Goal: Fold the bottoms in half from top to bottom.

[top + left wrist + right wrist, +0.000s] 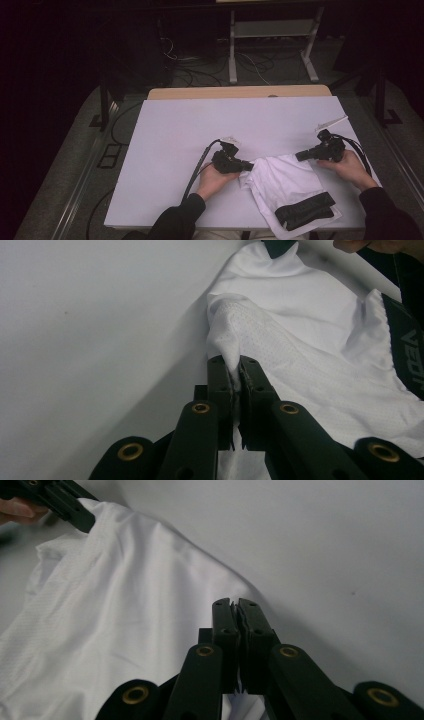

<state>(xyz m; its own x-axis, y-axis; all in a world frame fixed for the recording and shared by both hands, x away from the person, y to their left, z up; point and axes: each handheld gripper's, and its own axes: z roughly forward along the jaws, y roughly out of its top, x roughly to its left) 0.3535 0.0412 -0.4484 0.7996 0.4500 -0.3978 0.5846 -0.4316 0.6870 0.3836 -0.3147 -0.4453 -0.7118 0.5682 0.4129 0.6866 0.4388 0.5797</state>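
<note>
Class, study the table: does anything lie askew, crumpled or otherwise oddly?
Yes. The white garment lies bunched and skewed, its black waistband near the table's front edge. The left gripper and right gripper each pinch a corner.

Only one bit of lettering was made out: pale grey capitals on the black waistband (406, 347) of the white shorts (300, 340), at the right edge of the left gripper view. The letters were seen running sideways, top to bottom, approx. "VEDT"; the word was cut off by the frame edge, so the rest could not be read and no brand could be confirmed. In the high view the same waistband (305, 210) was seen at lower right, but the print was too small to be read. No other text, nos. or labels were made out elsewhere.
</note>
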